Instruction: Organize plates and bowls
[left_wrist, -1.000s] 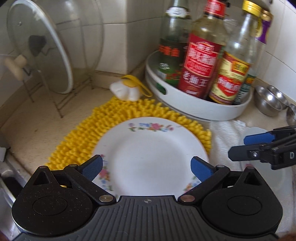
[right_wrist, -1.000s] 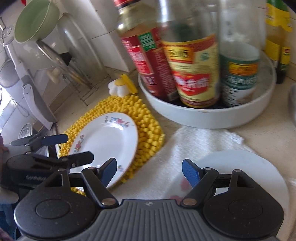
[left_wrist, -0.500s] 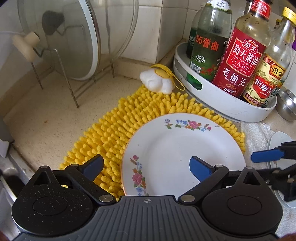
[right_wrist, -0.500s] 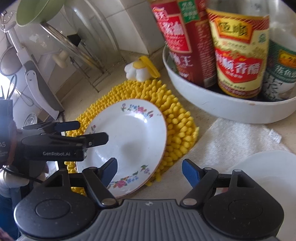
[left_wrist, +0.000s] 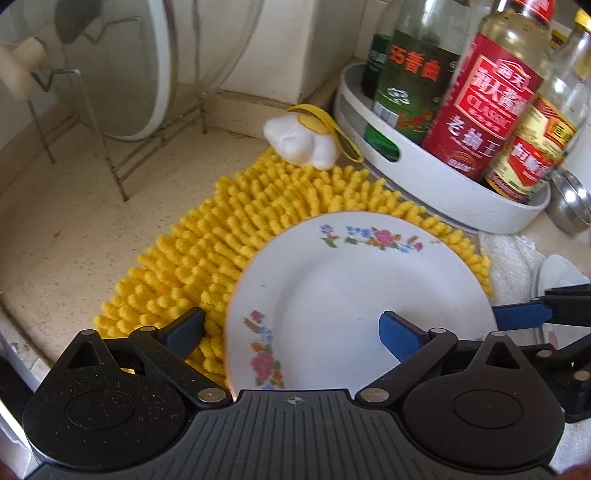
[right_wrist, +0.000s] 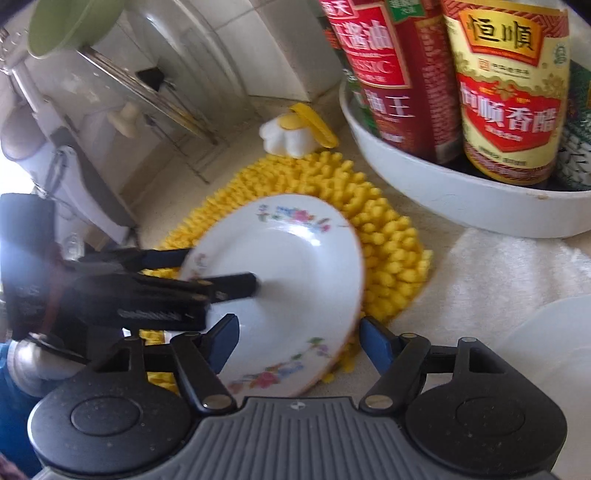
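The left tongs (left_wrist: 291, 325) stand wide, straddling the near-left rim of the floral plate (left_wrist: 354, 295). The right tongs (right_wrist: 299, 339), also wide, bracket its opposite edge. Beyond the plate, the yellow chenille mat (left_wrist: 258, 206) covers the counter (left_wrist: 74, 229).

A white plate (left_wrist: 354, 295) with pink and blue flower sprigs lies between the blue-padded fingers (left_wrist: 400, 336); beyond them, a bright yellow shaggy mat (left_wrist: 236, 229) and red-labelled bottles (left_wrist: 480, 110).
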